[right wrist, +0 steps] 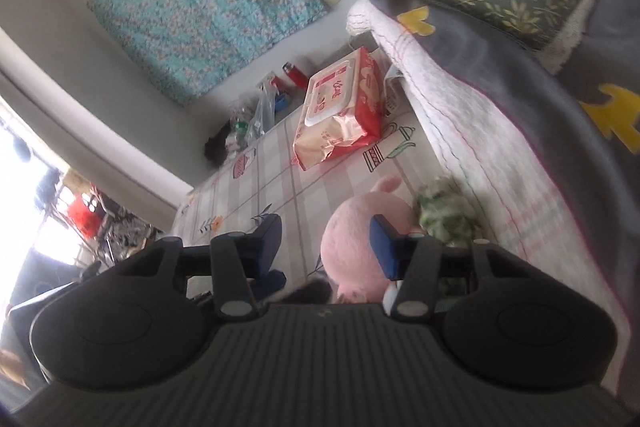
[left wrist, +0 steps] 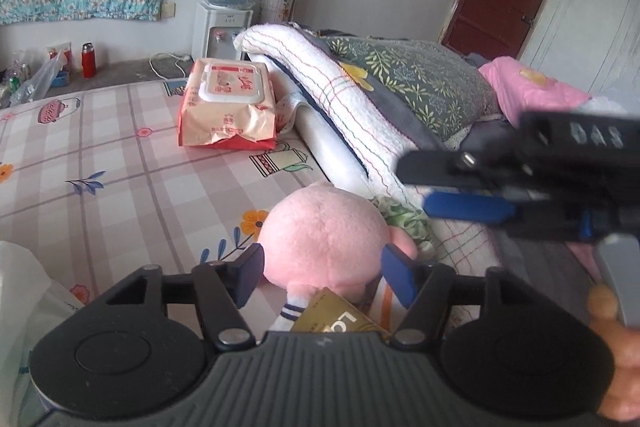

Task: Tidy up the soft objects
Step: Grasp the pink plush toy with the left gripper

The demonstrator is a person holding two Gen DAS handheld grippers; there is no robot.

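A round pink plush toy (left wrist: 324, 239) lies on the checked bedsheet (left wrist: 120, 167), close against the stacked bedding. My left gripper (left wrist: 326, 273) is open, one finger at each flank of the toy, and no clear squeeze shows. A striped plush leg (left wrist: 294, 307) and a gold packet (left wrist: 340, 315) sit between the jaws near the camera. My right gripper (left wrist: 414, 185) reaches in from the right, above a crumpled green cloth (left wrist: 404, 219), open and empty. In the right wrist view the right gripper (right wrist: 326, 239) is open over the sheet, its right finger in front of the plush toy (right wrist: 356, 247).
A pack of wet wipes (left wrist: 228, 107) lies further up the bed. A white quilt (left wrist: 340, 99), a leaf-print pillow (left wrist: 420, 79) and pink fabric (left wrist: 532, 87) are piled on the right. A white plastic bag (left wrist: 20, 287) sits at the left. A water dispenser (left wrist: 224, 27) stands by the wall.
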